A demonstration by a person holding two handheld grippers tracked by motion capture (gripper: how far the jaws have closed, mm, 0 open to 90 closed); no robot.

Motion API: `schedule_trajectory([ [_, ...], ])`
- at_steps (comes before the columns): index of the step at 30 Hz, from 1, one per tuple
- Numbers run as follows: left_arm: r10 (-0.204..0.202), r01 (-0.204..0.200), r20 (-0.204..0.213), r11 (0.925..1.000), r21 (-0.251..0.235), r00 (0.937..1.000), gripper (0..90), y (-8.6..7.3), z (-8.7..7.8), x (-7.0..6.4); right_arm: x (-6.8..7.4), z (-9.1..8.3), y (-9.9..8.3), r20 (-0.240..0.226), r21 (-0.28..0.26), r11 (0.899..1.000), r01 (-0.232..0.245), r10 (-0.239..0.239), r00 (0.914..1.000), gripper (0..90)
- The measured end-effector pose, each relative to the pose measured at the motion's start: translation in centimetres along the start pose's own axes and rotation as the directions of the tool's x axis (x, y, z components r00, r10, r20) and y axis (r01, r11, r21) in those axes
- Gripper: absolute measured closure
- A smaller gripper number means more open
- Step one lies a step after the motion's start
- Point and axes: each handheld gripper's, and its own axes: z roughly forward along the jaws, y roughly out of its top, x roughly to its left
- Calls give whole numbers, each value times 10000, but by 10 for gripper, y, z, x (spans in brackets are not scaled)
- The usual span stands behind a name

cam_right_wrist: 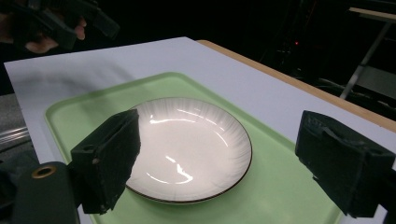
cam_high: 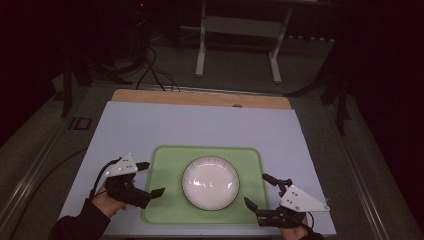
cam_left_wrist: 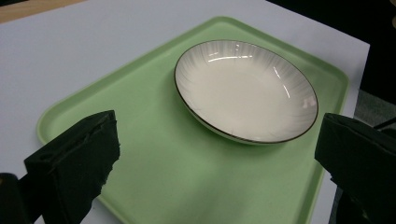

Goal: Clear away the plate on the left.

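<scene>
A white shallow plate point(cam_high: 210, 182) with a thin dark rim sits in the middle of a green tray point(cam_high: 165, 162). My left gripper point(cam_high: 152, 178) hovers at the tray's left edge, open, its jaws pointing toward the plate. My right gripper point(cam_high: 256, 189) is at the tray's right edge, open too, and aimed at the plate. In the left gripper view the plate point(cam_left_wrist: 245, 88) lies beyond the wide-apart jaws of the left gripper point(cam_left_wrist: 217, 135). In the right gripper view the plate point(cam_right_wrist: 191, 144) lies just ahead of the right gripper point(cam_right_wrist: 219, 140). Neither gripper holds anything.
The tray rests on a white sheet point(cam_high: 200, 125) over a table with a wooden back edge point(cam_high: 200, 97). Behind the table are a white metal stand point(cam_high: 240, 30) and cables point(cam_high: 150, 70) on the dark floor. The other hand and its gripper point(cam_right_wrist: 60, 23) appear far off in the right gripper view.
</scene>
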Motion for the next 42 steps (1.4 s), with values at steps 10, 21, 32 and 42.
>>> schedule_trajectory([
  [10,34,-30,176,9998,-221,9998,0,-13,2,-2,0,0,0,-20,10,10000,-11,11,10000,139],
  [21,-24,30,446,9999,-124,9990,0,-24,9,-6,-3,-1,-2,-49,39,9998,-195,195,9998,139],
  [32,185,-180,530,9998,-113,9984,0,-27,14,-7,-7,1,-5,-72,144,9992,-376,377,9993,138],
  [42,249,-247,533,9997,-33,9983,0,-28,15,-10,-6,2,-5,-128,191,9992,-337,339,9993,139],
])
